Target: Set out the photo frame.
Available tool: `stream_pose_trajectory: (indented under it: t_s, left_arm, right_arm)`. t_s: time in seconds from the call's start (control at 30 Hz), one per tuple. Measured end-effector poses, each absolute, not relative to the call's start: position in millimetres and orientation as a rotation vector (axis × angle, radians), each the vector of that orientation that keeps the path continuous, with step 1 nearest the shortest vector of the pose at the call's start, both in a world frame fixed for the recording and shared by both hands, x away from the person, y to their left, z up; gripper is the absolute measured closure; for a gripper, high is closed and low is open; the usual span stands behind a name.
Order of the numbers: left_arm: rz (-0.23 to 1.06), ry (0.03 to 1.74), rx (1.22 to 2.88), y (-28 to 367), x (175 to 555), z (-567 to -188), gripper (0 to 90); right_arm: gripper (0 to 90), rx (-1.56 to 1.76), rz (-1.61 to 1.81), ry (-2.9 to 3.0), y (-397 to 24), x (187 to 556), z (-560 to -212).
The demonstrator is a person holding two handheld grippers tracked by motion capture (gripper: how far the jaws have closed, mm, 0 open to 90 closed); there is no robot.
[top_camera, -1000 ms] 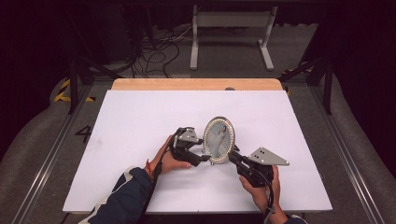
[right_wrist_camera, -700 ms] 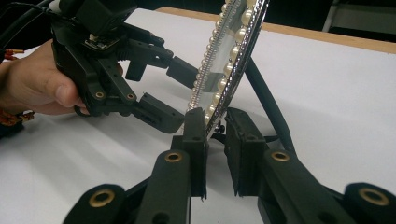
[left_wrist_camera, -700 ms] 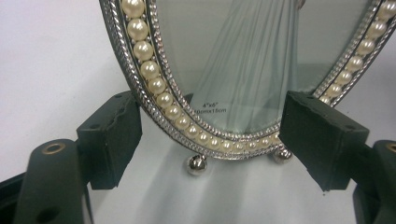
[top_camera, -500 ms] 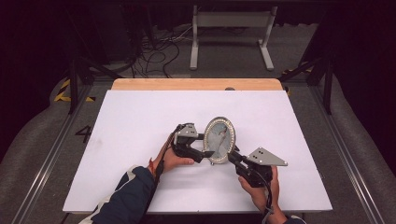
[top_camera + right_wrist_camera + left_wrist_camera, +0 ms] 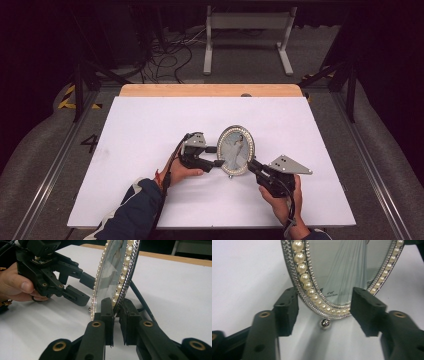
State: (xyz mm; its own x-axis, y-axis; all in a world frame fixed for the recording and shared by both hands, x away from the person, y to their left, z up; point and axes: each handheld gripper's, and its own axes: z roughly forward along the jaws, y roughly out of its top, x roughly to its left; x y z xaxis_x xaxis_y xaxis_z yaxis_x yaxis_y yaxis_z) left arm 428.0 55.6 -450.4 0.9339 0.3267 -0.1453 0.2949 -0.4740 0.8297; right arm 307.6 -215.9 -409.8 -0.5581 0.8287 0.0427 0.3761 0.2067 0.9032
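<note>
An oval picture frame (image 5: 236, 150) with a pearl and silver rim stands upright on the white table. My right gripper (image 5: 252, 167) is shut on its lower right rim; in the right gripper view both pads (image 5: 107, 312) pinch the pearl edge (image 5: 122, 277). My left gripper (image 5: 216, 156) reaches in from the left. Its jaws have just been closing. In the left gripper view the frame's narrow end (image 5: 324, 307) and its small silver ball foot (image 5: 324, 323) lie between the two pads (image 5: 287, 307), with a gap still showing on each side.
The white sheet (image 5: 150, 125) covers the table, with a wooden strip (image 5: 210, 90) along the far edge. A metal stand (image 5: 247, 30) and cables lie on the floor beyond. Dark rails run along both sides of the table.
The left gripper's jaws have drawn closer together around the frame's left edge. The frame and the right gripper have stayed where they were.
</note>
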Motion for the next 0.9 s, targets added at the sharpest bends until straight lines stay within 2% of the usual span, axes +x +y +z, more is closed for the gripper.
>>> stream_pose_trajectory:
  t_s: [0.13, 0.37, 0.67, 0.9]
  left_arm:
    - [0.041, 0.459, 2.098, 61.6, 427.4, -447.5, 57.1]
    - [0.054, 0.447, 2.108, 68.3, 428.6, -446.1, 72.5]
    - [0.055, 0.454, 2.126, 73.8, 423.4, -446.1, 73.2]
    - [0.073, 0.458, 2.107, 71.7, 421.9, -445.7, 67.5]
  right_arm:
    - [79.6, 1.113, 1.309, 2.038, -216.4, 310.7, -409.8]
    - [78.8, 1.121, 1.299, 2.044, -218.6, 313.5, -409.2]
    - [78.2, 1.137, 1.301, 2.042, -217.7, 319.9, -408.5]
    - [78.7, 1.129, 1.309, 2.040, -215.5, 321.5, -408.2]
